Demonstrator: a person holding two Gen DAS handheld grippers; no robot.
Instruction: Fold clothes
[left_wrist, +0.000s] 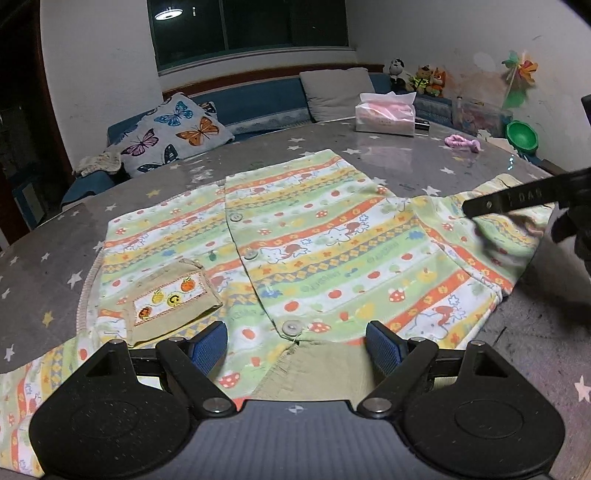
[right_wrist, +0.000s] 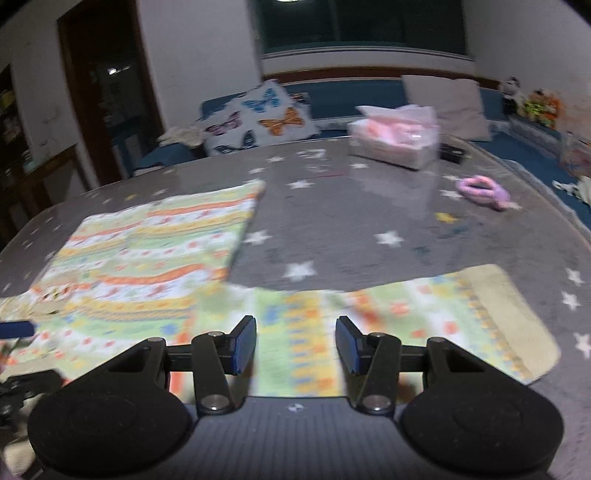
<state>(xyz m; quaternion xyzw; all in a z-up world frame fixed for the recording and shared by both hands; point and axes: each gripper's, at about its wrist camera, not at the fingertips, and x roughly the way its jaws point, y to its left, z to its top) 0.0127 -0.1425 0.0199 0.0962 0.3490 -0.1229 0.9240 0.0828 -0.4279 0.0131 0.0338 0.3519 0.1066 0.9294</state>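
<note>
- My left gripper (left_wrist: 295, 341) is spread wide, holding nothing, over the collar edge of the shirt (left_wrist: 314, 236), which lies flat on the table (left_wrist: 406, 162).
- My right gripper (right_wrist: 295, 343) is parted too, empty, over the sleeve (right_wrist: 424, 325); view blurred.
- Bare table beyond the hem.
- Tissue pack (left_wrist: 386, 116) at far edge, tissue sticking out.

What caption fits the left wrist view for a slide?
Open left gripper poised over the collar of a striped, buttoned child's shirt spread flat on a star-print table.
</note>
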